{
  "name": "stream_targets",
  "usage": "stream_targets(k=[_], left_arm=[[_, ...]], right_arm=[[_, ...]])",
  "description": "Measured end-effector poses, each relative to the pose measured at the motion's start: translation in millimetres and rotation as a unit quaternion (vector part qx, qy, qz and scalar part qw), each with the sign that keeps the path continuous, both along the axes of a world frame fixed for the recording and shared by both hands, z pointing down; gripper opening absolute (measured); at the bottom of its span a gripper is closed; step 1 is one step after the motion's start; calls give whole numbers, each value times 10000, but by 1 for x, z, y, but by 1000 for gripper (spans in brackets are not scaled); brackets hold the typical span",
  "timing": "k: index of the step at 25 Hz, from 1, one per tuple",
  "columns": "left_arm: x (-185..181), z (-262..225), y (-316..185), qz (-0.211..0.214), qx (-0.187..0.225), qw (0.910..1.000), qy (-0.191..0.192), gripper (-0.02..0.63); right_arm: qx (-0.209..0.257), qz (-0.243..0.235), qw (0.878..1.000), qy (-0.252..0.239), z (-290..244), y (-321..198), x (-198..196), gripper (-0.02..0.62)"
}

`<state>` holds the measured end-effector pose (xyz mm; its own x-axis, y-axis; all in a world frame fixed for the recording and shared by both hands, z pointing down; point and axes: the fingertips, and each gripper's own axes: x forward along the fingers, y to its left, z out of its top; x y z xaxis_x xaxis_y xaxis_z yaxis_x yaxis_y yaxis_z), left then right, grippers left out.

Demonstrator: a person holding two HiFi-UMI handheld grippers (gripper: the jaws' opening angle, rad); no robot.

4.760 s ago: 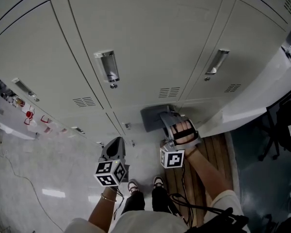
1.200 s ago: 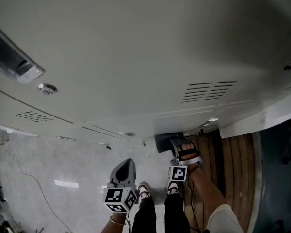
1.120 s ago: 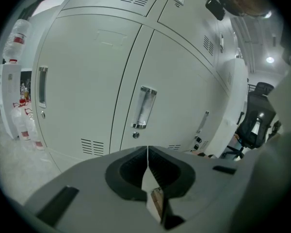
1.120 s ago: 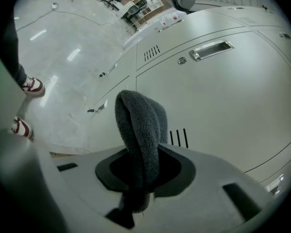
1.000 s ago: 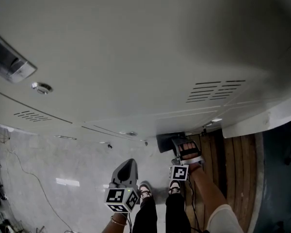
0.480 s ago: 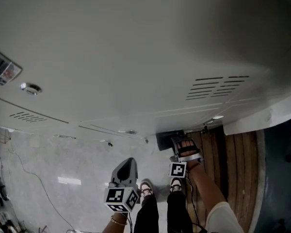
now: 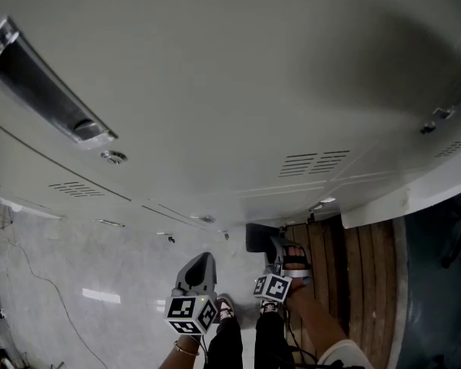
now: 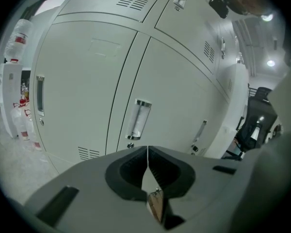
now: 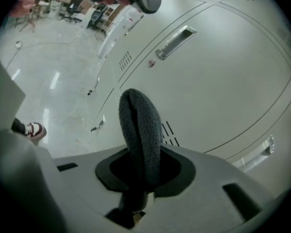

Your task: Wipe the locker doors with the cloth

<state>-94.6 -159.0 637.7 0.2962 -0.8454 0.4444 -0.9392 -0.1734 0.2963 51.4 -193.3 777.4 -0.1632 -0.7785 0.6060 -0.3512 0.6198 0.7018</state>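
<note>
at the foot of the bank of locker doors (image 7: pixel 215 91), seen from the head, the right gripper (image 7: pixel 270 250) points at a low door with the dark grey cloth (image 7: pixel 257 237) at its tip. in the right gripper view its two jaws are clamped on that one cloth (image 9: pixel 139 125), a fleecy fold that stands up out of the jaws in front of a door; i cannot tell whether it touches the metal. the left gripper (image 7: pixel 201 261) hangs beside it, further from the lockers. in the left gripper view its jaws are pressed together, only a thin seam between them and nothing held. there are two grippers, each with one marker cube, the left one (image 7: pixel 189 315) and the right one (image 7: pixel 273 287). the left gripper view shows three door handles: one (image 8: pixel 39 93) at the left, one (image 8: pixel 139 118) in the middle, one (image 8: pixel 200 129) at the right. the right gripper view shows two handles, upper (image 9: pixel 175 39) and lower (image 9: pixel 260 152), and one louvred vent (image 9: pixel 169 132) just beside the cloth.
</note>
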Motion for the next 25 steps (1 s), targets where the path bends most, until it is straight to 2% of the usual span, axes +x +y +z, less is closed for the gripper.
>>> stream_targets(k=[5, 12, 19, 25], left_arm=[[3, -32, 0, 40, 119, 9999, -21, 11], [0, -88, 11, 41, 262, 9996, -94, 11], [-7, -152, 18, -144, 641, 9978, 7, 11], [-10, -205, 18, -218, 864, 9960, 58, 11]], right_arm=[[96, 385, 9978, -527, -50, 13, -2, 72], [148, 926, 9884, -1192, -130, 40, 3, 72], [127, 1353, 9690, -2064, -221, 64, 7, 72], [201, 1589, 9441, -2880, -303, 65, 9, 72]])
